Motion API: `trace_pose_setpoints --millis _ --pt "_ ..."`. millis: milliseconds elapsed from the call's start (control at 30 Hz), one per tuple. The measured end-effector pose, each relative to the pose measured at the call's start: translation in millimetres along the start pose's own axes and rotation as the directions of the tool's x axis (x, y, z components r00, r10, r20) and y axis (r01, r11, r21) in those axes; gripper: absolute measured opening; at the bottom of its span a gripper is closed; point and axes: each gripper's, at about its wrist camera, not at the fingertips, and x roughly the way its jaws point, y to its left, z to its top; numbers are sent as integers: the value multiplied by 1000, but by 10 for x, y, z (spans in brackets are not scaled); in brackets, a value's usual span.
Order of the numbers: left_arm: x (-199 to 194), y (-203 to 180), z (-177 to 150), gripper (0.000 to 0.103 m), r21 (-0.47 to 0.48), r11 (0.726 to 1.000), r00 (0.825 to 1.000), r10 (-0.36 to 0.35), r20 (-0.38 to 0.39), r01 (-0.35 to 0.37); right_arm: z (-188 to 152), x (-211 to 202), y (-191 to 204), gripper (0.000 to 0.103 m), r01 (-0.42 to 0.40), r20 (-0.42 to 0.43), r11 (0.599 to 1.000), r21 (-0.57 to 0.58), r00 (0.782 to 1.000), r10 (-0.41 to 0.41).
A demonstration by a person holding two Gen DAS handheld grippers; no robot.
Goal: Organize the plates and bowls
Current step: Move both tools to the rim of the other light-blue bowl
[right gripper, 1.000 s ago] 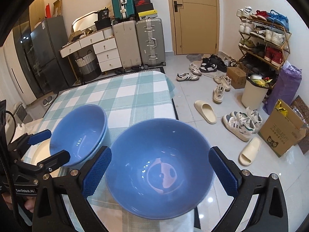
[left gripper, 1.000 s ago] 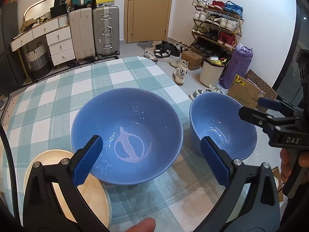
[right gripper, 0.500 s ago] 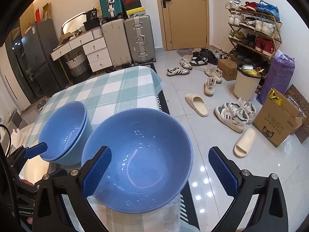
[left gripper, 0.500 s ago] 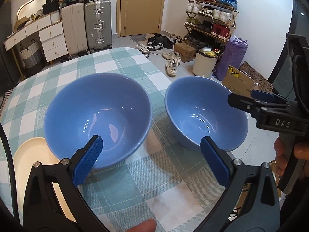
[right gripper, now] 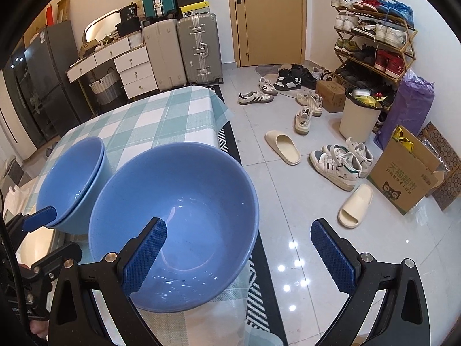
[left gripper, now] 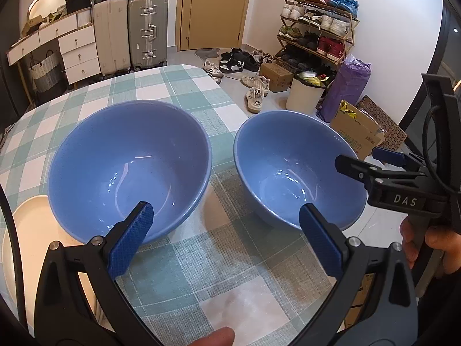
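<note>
Both grippers have drawn back since a second ago, so each blue bowl now sits farther ahead. On the checked tablecloth (left gripper: 184, 92), the left gripper (left gripper: 222, 230) gapes wide and empty, its left pad over the stacked bowls' (left gripper: 129, 167) near rim. Right gripper (right gripper: 239, 255) likewise spread, holding nothing, left pad seemingly above the single bowl (right gripper: 178, 216). A cream plate (left gripper: 26, 230) lies near-left.
</note>
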Motion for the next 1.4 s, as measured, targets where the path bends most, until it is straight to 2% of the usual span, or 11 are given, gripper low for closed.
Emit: trace_pose_setpoints --millis 300,433,700,867,933,1033,1167,1333,1400 --pt "84 -61 57 100 -9 1000 1000 -22 2 22 -6 72 -84 102 40 -27 999 -14 999 -40" --pt "145 -100 76 100 -7 1000 1000 -11 2 11 -10 95 -118 102 62 -31 998 -24 998 -63" --pt "137 -137 106 100 -8 999 1000 -31 7 31 12 120 -174 102 64 -30 998 -16 997 -64" --pt "137 -142 110 91 1 999 999 -36 12 36 31 151 -158 102 44 -29 999 -16 999 -44" --pt "115 -149 111 91 8 999 999 -46 18 46 40 156 -150 102 37 -27 999 -16 999 -37" --pt "49 -141 103 83 1 999 999 -44 28 44 44 170 -132 99 32 -28 999 -23 999 -32" --pt "1 -182 96 74 1 994 994 -107 12 107 49 197 -140 92 16 -38 1000 -21 999 -16" --pt "92 -273 44 72 23 995 996 -92 -18 93 43 207 -141 89 2 -38 1000 -17 999 -2" --pt "142 -273 33 70 13 996 996 -86 -26 86 43 219 -138 81 -6 -41 1000 -19 999 5"
